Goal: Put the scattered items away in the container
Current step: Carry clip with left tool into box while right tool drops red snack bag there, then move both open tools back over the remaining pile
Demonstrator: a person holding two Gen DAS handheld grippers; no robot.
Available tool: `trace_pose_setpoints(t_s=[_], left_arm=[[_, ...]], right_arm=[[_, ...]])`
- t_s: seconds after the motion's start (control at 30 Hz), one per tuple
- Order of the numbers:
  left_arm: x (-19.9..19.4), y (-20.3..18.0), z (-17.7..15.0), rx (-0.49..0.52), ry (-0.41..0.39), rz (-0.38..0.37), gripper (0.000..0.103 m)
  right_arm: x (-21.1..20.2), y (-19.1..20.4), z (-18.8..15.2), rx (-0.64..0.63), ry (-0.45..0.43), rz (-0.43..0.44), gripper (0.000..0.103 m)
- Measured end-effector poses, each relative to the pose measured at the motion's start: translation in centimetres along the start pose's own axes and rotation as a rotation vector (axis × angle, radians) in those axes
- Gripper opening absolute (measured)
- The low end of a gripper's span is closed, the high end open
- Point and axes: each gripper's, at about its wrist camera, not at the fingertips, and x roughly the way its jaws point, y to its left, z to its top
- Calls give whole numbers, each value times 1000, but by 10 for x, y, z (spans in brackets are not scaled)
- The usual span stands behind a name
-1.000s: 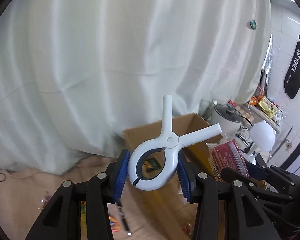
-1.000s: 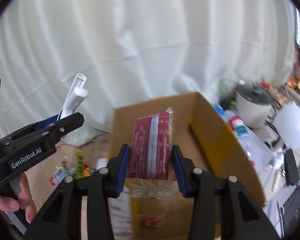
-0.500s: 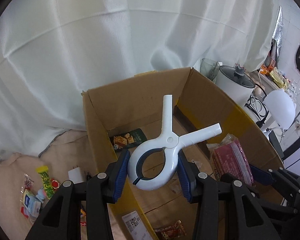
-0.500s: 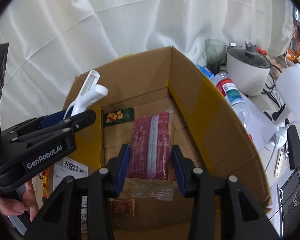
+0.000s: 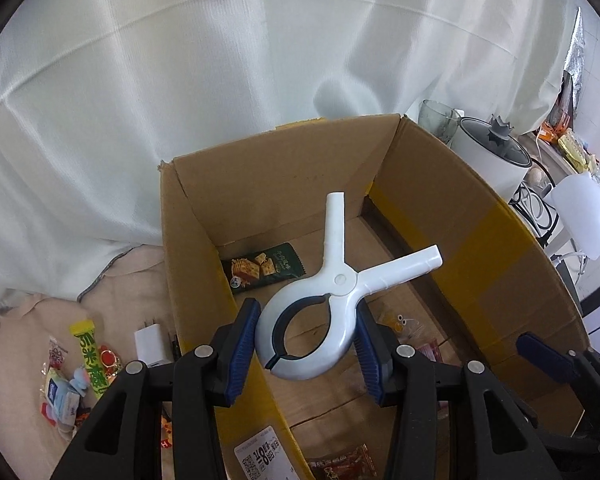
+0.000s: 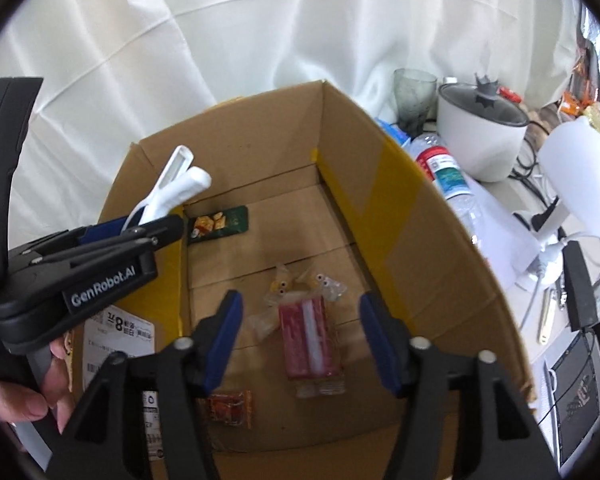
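Observation:
My left gripper (image 5: 306,346) is shut on a large white plastic clamp (image 5: 328,312), its blue pads pressing the clamp's round jaws, held above the open cardboard box (image 5: 500,240). The clamp's two handles point up and to the right. My right gripper (image 6: 302,338) hangs over the same box (image 6: 400,216) with its jaws opening; the red snack packet (image 6: 308,338) is blurred and loose between and below the pads, which do not touch it. The clamp (image 6: 172,192) and left gripper (image 6: 100,256) show at the left of the right wrist view.
Inside the box lie a green cracker packet (image 5: 266,268), clear wrapped sweets (image 6: 296,284) and a red sachet (image 6: 230,408). Left of the box, on beige cloth, are a white charger (image 5: 150,346) and several snacks (image 5: 88,352). A rice cooker (image 6: 476,132), bottle and lamp stand to the right.
Both grippers came down over the box, which now fills the views. The right gripper's pads have spread apart and let go of the red packet, which is dropping. The clamp stays gripped.

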Motion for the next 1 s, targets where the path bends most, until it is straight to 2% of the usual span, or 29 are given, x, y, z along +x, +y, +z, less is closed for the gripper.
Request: trace_pose_setpoints(t_s=[0.1,0.17,0.23,0.27,0.37,0.43,0.5,0.8,0.93,1.0], left_arm=[[1,2,3,-19,17,-9,47],[4,3,6,-38,53,-26,47],[2,1,8,-29,42,-56,47],[0,-2,9,0,28,-51,49],[-7,-11,12,53,2,-20,88],[-11,-12,15,42,0,-30,91],[-15,-12,17,41,-5,-30,103],[-39,8,15,16,-54,-40,103],[-77,46,5,-64,-120,-87,103],[-98,72,-3,-91,-160,-54,103]], right_arm=[[-6,-5,0,25,-13,-25,85],[-14,-7,-1,31,-41,-46,92],[-23,-8,-2,24,-84,-79,103],[-26,-9,-2,23,-91,-91,103],[-34,-11,0,21,-101,-110,103],[-37,-11,0,7,-101,-109,103],[-38,-11,0,11,-89,-125,103],[-45,-3,-5,8,-99,-131,103],[-64,23,-3,-15,-160,-89,103],[-76,41,0,-24,-200,-54,103]])
